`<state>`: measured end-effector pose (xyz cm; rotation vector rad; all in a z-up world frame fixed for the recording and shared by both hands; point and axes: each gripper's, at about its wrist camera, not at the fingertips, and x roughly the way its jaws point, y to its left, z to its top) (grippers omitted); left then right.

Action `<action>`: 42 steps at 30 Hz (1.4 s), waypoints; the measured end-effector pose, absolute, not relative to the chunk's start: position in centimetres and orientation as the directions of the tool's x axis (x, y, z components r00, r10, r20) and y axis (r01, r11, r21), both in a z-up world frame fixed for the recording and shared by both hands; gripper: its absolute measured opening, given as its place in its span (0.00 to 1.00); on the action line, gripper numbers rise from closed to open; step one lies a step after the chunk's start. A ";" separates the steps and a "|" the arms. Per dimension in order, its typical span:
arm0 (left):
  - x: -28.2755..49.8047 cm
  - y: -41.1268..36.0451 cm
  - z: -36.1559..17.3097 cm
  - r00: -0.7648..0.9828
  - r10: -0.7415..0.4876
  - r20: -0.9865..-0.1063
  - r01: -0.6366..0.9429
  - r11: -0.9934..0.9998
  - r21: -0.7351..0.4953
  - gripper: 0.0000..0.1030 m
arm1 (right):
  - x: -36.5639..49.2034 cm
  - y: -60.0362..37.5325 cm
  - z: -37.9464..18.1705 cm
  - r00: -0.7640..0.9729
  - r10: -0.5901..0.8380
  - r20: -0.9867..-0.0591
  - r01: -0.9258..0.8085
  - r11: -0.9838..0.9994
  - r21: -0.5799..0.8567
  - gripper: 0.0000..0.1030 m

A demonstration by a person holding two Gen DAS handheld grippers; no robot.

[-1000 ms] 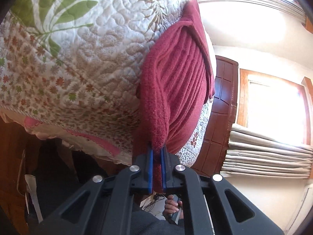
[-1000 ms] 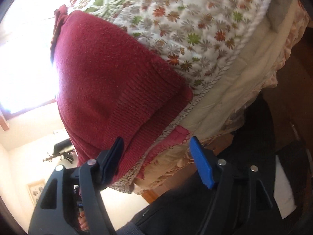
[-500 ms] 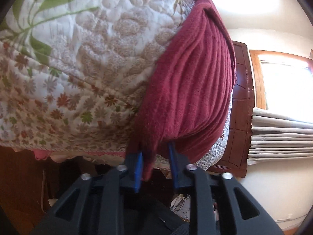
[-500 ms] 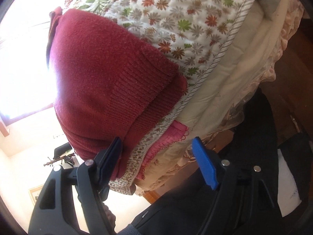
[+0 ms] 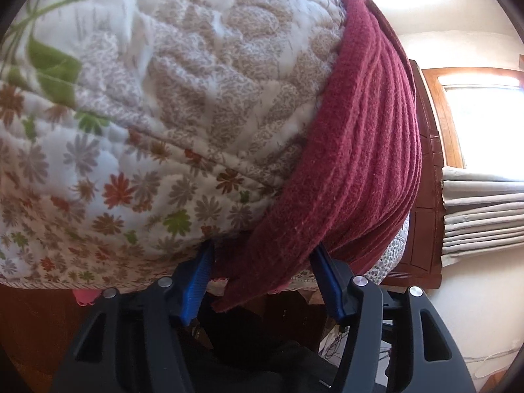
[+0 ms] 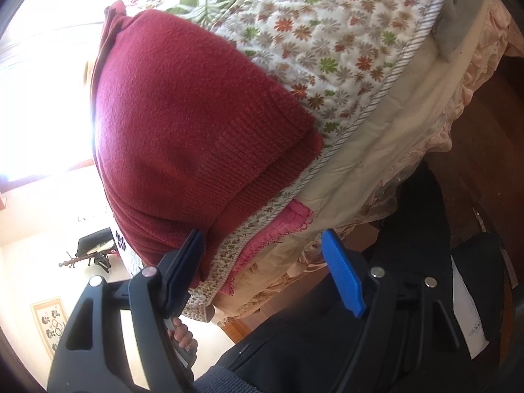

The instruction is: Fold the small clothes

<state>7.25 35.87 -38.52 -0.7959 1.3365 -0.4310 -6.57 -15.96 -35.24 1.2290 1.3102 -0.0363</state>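
A dark red knit garment [image 5: 357, 170] lies folded on the floral quilt [image 5: 157, 124] at the bed's edge, its ribbed layers stacked and its lower corner hanging past the quilt. My left gripper [image 5: 262, 258] is open, its blue pads either side of that hanging corner without pinching it. In the right wrist view the same red garment [image 6: 196, 137] shows its ribbed hem near the quilt's piped edge [image 6: 376, 95]. My right gripper [image 6: 262, 245] is open at the bed's edge, left pad just below the garment, nothing between the pads.
A dark wooden door [image 5: 425, 196] and folded curtains [image 5: 484, 216] stand behind the bed, by a bright window [image 5: 484, 121]. The bed's ruffled skirt [image 6: 458, 104] and pink trim [image 6: 278, 232] hang below the quilt. A person's dark clothing [image 6: 376, 344] and hand [image 6: 183, 334] are close underneath.
My left gripper, shut on the garment's edge a second ago, has opened wide and let it go. The right gripper stayed open and shifted slightly along the bed edge.
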 end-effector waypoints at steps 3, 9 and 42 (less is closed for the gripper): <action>7.5 35.7 -38.0 0.214 -0.677 -0.704 -0.125 0.696 -0.707 0.65 | -6.4 -15.3 -35.4 0.347 0.598 -0.722 0.624 0.428 0.654 0.72; 8.3 33.7 -37.8 0.162 -0.729 -0.665 -0.083 0.662 -0.745 0.19 | -6.7 -14.5 -35.8 0.345 0.599 -0.722 0.630 0.422 0.652 0.72; 7.0 33.8 -21.6 0.318 -0.944 -0.092 -0.106 0.060 -0.992 0.05 | -6.0 -17.3 -44.7 0.721 0.594 -0.356 0.558 -0.192 0.808 0.56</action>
